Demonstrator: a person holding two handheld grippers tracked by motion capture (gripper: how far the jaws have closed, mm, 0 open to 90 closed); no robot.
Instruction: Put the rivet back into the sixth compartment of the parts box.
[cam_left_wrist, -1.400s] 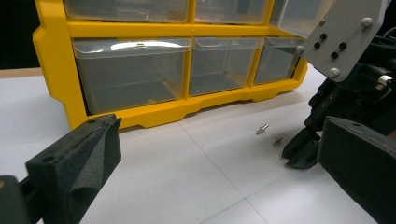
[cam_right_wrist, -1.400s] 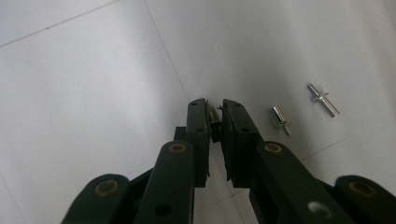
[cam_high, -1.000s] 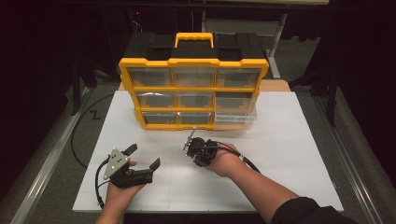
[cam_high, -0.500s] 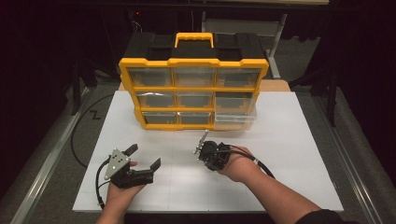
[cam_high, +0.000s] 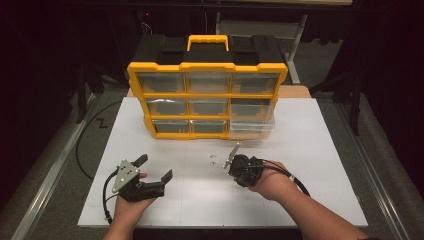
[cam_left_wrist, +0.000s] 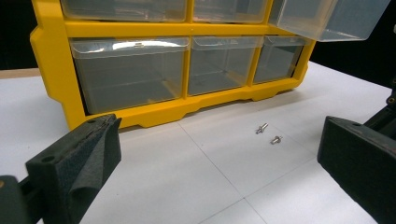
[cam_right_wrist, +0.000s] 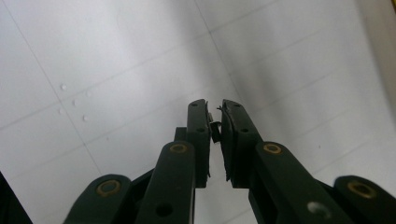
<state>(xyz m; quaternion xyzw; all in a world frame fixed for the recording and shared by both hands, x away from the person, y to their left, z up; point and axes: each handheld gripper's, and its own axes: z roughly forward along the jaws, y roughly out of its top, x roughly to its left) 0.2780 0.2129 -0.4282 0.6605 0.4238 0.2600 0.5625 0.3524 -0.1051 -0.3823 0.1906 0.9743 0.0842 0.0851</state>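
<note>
Pinching one small silver metal screw (cam_right_wrist: 215, 130) between its black pads, the right gripper (cam_high: 233, 156) hovers above the white table (cam_high: 310, 150).

Two more silver screws (cam_left_wrist: 268, 133) lie before the yellow nine-drawer plastic organiser (cam_high: 207, 67), one drawer (cam_high: 252, 127) pulled out; the left gripper (cam_high: 152, 169) rests spread wide, empty.

yellow plastic drawer organiser (cam_high: 207, 97) at the back of the white table board (cam_high: 310, 200), two small metal screws (cam_left_wrist: 268, 133) lying before it, clear drawer (cam_high: 251, 128) pulled out at its lower right

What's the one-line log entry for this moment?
right gripper: shut on small metal part | left gripper: open, idle | two screws on mat | bottom-right drawer pulled out
</note>
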